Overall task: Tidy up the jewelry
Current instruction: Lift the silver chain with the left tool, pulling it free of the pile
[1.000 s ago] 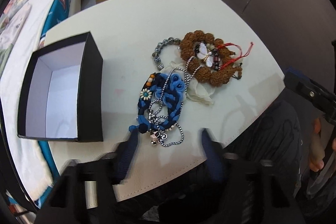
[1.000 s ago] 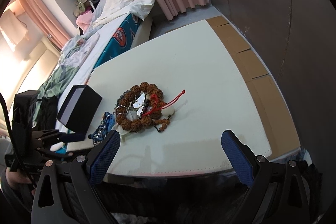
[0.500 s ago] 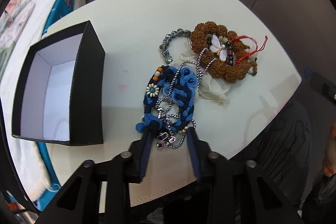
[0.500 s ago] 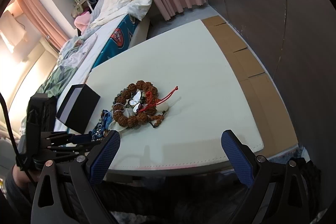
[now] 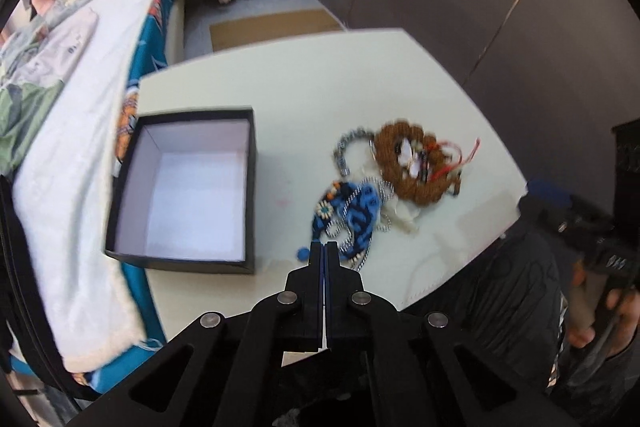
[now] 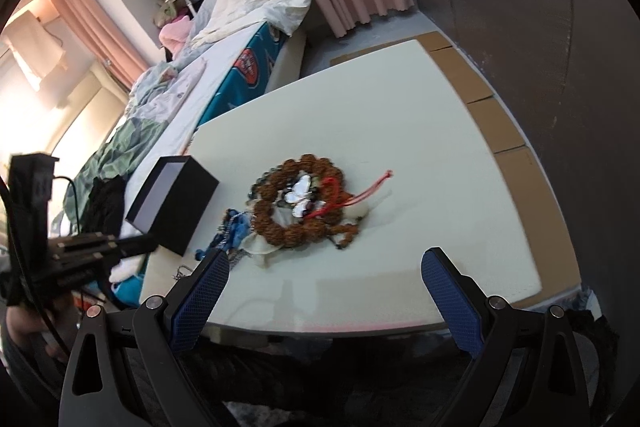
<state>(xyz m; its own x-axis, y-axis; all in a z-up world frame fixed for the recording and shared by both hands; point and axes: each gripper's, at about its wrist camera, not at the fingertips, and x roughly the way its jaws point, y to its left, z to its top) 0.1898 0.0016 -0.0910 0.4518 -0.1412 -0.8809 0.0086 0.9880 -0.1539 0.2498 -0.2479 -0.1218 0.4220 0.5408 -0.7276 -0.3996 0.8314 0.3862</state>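
Note:
A tangle of jewelry lies on the white table [image 5: 320,87]: a brown seed-bead bracelet [image 5: 390,147] with red cord, a grey bead bracelet [image 5: 344,151], and a blue braided bracelet [image 5: 360,211] wound with a silver chain [image 5: 384,187]. My left gripper [image 5: 324,246] is shut and hovers at the near end of the blue bracelet. I cannot tell whether a thin chain is pinched. An open black box [image 5: 248,187] stands to its left. My right gripper [image 6: 324,265] is open over the table's near edge, short of the brown bracelet [image 6: 280,231].
A bed [image 5: 72,107] with white bedding runs along the table's left side. Flat cardboard [image 6: 492,107] lines the floor at the right, below a dark wall. The other hand-held gripper [image 5: 560,211] shows at the right, with a person's hand [image 5: 588,327] below it.
My left gripper's jaws closed from wide open to fully shut at the near end of the blue bracelet, then lifted and pulled back. The right gripper stayed in place.

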